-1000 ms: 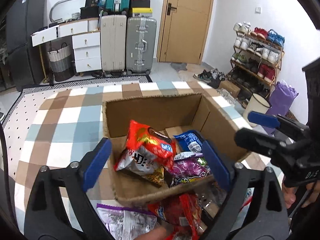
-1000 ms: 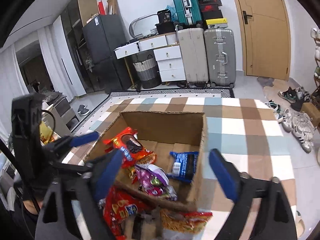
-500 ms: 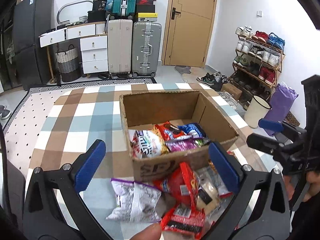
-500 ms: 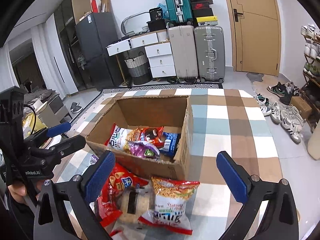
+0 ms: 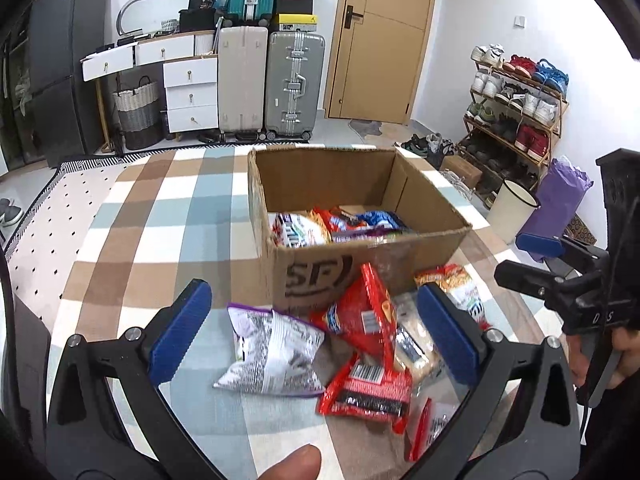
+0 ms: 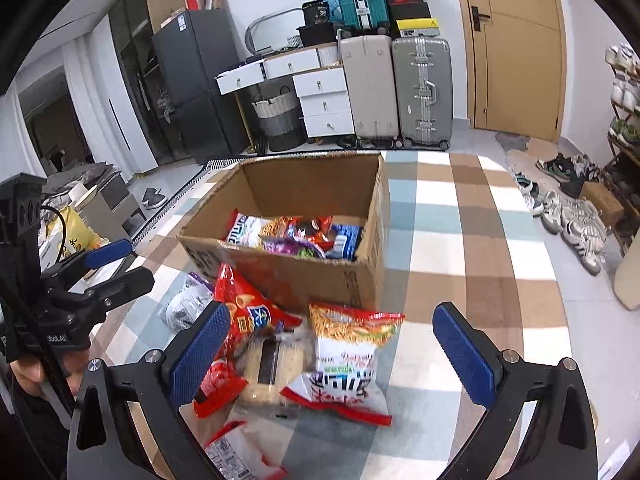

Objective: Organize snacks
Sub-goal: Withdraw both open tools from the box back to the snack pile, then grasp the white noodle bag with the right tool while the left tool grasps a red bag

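An open cardboard box (image 5: 400, 256) (image 6: 304, 280) stands on the checked cloth and holds several snack packets. More packets lie in front of it: a silver and purple bag (image 5: 272, 356), a red bag (image 5: 368, 316), a red bar packet (image 5: 368, 392), a clear biscuit pack (image 6: 272, 360) and an orange and white bag (image 6: 348, 352). My left gripper (image 5: 316, 336) is open and empty above the loose pile. My right gripper (image 6: 332, 352) is open and empty over the same pile.
The checked cloth (image 5: 152, 240) covers the table. Suitcases (image 5: 294, 84) and white drawers (image 5: 192, 92) stand at the far wall by a door (image 5: 384, 40). A shoe rack (image 5: 516, 112) and a bin (image 5: 512, 208) are on the right.
Both grippers have pulled back from over the box toward the near side. A red and white packet that hung over the box now lies inside it. More loose packets show in front.
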A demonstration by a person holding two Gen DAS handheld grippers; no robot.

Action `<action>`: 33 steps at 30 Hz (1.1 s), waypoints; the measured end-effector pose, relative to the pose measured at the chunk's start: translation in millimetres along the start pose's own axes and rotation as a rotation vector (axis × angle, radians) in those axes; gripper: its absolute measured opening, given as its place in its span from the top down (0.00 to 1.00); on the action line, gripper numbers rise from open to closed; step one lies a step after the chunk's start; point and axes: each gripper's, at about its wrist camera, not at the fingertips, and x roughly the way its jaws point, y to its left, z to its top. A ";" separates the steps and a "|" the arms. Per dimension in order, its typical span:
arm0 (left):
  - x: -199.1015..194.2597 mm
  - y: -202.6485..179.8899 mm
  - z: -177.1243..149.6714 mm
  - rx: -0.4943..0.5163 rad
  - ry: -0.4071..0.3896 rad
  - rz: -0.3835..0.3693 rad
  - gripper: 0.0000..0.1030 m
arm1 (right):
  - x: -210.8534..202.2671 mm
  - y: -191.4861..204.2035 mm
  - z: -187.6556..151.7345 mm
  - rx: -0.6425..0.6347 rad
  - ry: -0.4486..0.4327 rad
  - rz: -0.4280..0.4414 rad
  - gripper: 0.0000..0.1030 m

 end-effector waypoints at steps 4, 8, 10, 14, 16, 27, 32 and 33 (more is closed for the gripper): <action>3.2 -3.1 -9.1 0.005 0.021 -0.006 0.01 | 1.3 -2.6 -9.6 0.004 0.019 -0.005 0.00; 9.3 -7.2 -20.0 0.006 0.054 -0.019 0.01 | 4.7 -8.8 -19.6 0.030 0.041 -0.003 0.00; 13.1 -8.9 -25.4 0.009 0.071 -0.022 0.01 | 7.2 -11.6 -23.4 0.039 0.050 -0.002 0.00; 22.9 -11.2 -35.1 -0.001 0.103 -0.041 0.01 | 13.2 -16.2 -32.2 0.064 0.078 0.026 0.00; 26.2 -12.9 -38.7 0.001 0.115 -0.046 0.01 | 15.7 -16.2 -35.3 0.065 0.086 0.022 0.00; 44.9 -19.7 -58.5 0.000 0.190 -0.108 0.01 | 30.7 -18.8 -45.6 0.098 0.134 0.070 0.00; 52.8 -23.8 -66.0 -0.006 0.221 -0.167 0.05 | 35.7 -18.1 -46.8 0.107 0.142 0.087 0.00; 54.5 -25.0 -67.2 -0.004 0.227 -0.176 0.06 | 36.3 -18.1 -47.3 0.107 0.143 0.091 0.00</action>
